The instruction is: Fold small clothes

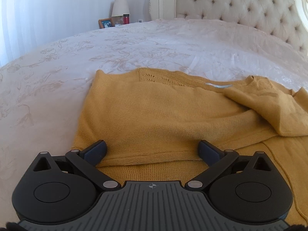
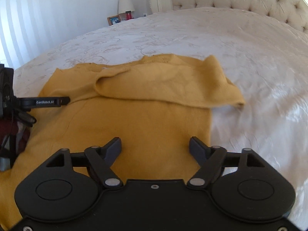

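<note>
Currently | left gripper (image 1: 152,150): hovering spread, lower centre of frame | right gripper (image 2: 155,148): hovering spread, lower centre | mustard sweater (image 1: 163,115): lying mid-frame on bedspread (image 1: 134,44), 1 sleeve (image 2: 163,82) lying folded across body.

Left tool (image 1: 153,150) and right tool (image 2: 155,148) both spread wide.

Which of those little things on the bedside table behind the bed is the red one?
The small red cylindrical container, standing right of the wooden picture frame at the foot of the cream-shaded lamp. The other two are brown and cream.
</note>
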A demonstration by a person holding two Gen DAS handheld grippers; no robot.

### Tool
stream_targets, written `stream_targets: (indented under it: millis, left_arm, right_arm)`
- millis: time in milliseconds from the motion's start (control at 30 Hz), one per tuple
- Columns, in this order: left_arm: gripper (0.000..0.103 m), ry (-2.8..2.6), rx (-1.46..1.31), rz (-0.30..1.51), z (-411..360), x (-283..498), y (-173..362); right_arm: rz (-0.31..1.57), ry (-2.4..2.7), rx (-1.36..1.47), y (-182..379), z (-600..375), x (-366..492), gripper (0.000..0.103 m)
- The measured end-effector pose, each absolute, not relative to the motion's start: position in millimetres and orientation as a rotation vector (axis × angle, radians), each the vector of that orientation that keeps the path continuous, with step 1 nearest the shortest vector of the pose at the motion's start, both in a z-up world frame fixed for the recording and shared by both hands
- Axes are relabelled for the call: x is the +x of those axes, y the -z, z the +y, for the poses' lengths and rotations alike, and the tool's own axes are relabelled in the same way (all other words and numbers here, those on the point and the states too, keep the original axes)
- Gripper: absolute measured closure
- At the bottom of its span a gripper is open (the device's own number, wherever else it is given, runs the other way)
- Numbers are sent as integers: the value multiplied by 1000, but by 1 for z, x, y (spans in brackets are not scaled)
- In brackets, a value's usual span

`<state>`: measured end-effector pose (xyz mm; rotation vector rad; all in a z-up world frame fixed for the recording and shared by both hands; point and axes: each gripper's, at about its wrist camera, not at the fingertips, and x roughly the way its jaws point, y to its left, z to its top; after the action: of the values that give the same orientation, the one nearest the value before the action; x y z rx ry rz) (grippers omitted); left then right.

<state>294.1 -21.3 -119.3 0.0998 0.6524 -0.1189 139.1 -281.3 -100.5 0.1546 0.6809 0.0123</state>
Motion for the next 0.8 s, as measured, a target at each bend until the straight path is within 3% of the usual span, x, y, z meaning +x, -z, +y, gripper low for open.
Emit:
stream_targets:
  millis: [333,500,700,733,800]
  left_arm:
    - [2,157,79,644,-39,285,80]
    - [2,273,164,559,-92,276,56]
    - [2,364,336,556,-157,286,70]
    - [3,355,359,563,-164,289,75]
    - [17,319,374,579,-173,298,83]
  right_arm:
    - [638,-66,189,104,-291,122,20]
    - [649,-71,201,102,-290,121,20]
    - [655,-72,217,102,-292,119,20]
    - [655,-72,216,102,-291,119,20]
    - [652,-76,215,101,-291,119,20]
